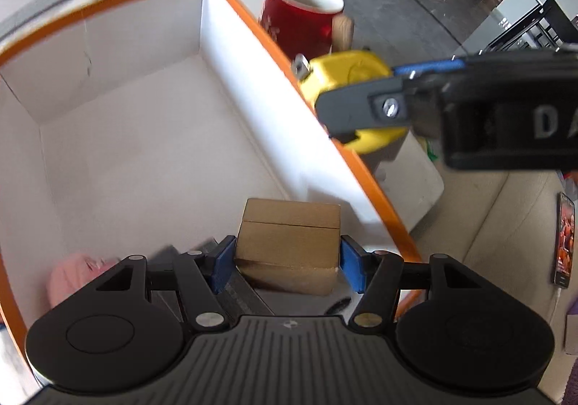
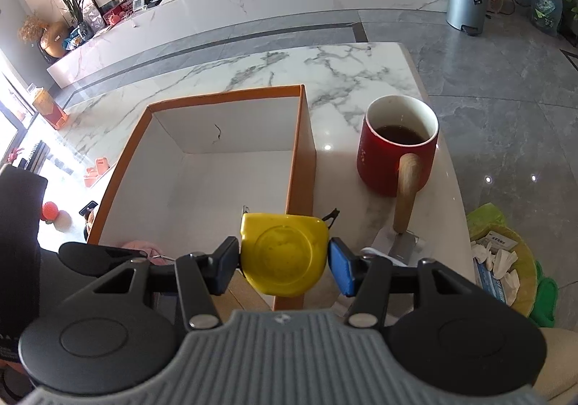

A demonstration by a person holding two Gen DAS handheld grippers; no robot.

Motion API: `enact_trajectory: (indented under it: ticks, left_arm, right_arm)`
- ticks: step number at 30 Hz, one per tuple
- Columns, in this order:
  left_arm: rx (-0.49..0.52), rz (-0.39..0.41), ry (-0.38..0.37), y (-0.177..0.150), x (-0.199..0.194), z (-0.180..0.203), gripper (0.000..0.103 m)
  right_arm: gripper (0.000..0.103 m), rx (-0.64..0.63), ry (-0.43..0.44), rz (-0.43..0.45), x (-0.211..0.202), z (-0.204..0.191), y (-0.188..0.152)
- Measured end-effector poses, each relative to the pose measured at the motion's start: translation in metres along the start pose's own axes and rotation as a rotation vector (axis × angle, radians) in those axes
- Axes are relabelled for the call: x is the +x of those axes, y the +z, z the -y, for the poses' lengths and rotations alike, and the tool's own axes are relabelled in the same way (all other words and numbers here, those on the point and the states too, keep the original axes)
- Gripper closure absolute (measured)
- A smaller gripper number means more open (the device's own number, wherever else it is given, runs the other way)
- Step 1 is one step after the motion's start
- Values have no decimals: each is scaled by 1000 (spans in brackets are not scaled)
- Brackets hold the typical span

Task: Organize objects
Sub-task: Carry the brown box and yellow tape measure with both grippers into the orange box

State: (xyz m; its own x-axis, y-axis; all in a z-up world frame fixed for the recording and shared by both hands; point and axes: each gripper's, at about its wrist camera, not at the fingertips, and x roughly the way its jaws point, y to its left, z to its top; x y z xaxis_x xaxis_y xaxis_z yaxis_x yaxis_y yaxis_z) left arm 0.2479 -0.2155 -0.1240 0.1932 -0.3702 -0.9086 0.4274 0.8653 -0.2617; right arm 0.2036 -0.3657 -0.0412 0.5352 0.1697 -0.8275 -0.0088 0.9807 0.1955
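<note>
The left hand-held gripper (image 1: 287, 260) is clamped on a small gold box (image 1: 289, 246), which it holds inside the orange-rimmed box (image 1: 249, 18), near the wall at 3 o'clock. A pink thing (image 1: 72, 277) lies at 8 o'clock on the box floor. The right hand-held gripper (image 2: 283, 262) is clamped on a yellow tape measure (image 2: 283, 253), over the rim of that same box. The red mug (image 2: 395, 148) stands on the marble worktop (image 2: 253, 73), at 2 o'clock from the tape measure.
</note>
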Motion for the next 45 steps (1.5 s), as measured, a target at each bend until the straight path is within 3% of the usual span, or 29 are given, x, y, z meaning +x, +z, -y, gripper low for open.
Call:
enact_trajectory:
  ticks: [5,17,23,24,26,29,34,37,42,45]
  left_arm:
    - [-22,-69,-33,-2,4,-2,33]
    - [-77,-133,-132,-2,-11,-24,31]
    - [-158,-171,-194,-6,-16,-37,35]
    - [-160,-168,-182,-7,-15,-38,52]
    - [-157,-156,-150,-9,-15,-38,70]
    - [-119,-122,-171,-9,-20,-35,65]
    - [7,-54,-45,-8,-32,-26,63]
    - [-6,0,-45,-9,-51,-37,63]
    - [-26,92,19,-11,-78,-58,63]
    - [-46,118,42,-14,-88,-68,63]
  right_arm:
    - [47,-9,-6,-19,3,-1,-4]
    - [47,-17,-8,-23,2,-5,-4]
    - [47,-21,-13,-17,-1,-8,-4]
    - [47,-23,-13,-17,-1,-9,-4]
    - [47,-25,-14,-17,-2,-10,-4]
    - [47,-30,-14,-14,-4,-12,-4]
    - [47,-48,-19,-30,-5,-14,-6]
    - [47,-88,-10,-66,-3,-20,-9]
    - [47,-165,15,-126,12,-38,-9]
    - [47,-285,-63,-131,23,-57,-5]
